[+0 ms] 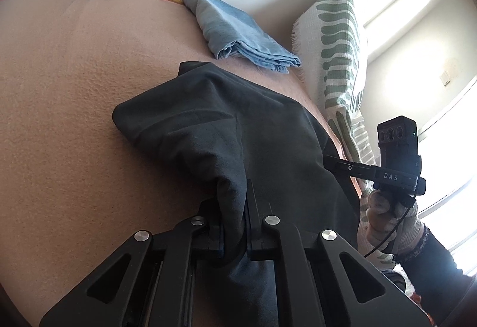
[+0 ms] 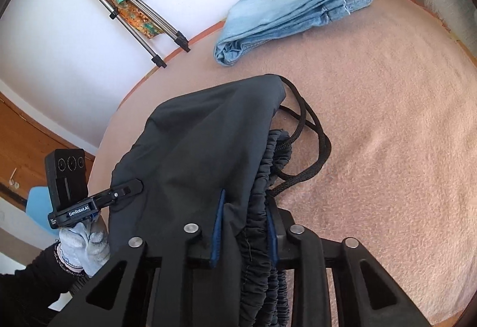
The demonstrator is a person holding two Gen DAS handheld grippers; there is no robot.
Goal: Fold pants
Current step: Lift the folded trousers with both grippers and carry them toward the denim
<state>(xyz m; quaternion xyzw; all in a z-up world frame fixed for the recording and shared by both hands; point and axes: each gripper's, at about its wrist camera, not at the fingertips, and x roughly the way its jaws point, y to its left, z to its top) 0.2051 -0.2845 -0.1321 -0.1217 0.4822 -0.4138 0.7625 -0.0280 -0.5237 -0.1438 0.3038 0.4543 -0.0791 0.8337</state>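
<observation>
Holding the black pants at both ends

Both tools pinch the black pants (image 1: 226, 130) on the pink bed (image 1: 74, 88). The left tool (image 1: 235, 225) grips bunched cloth. The right tool (image 2: 246, 234) grips the stretchy waistband (image 2: 268, 178). The pants stretch away toward 12 o'clock, toward the folded blue jeans (image 2: 286, 14).

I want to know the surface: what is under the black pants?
Under the black pants lies a pink blanket, visible all around them. A black cord comes out from under the waistband onto it. The part directly beneath the pants is covered and cannot be seen.
</observation>
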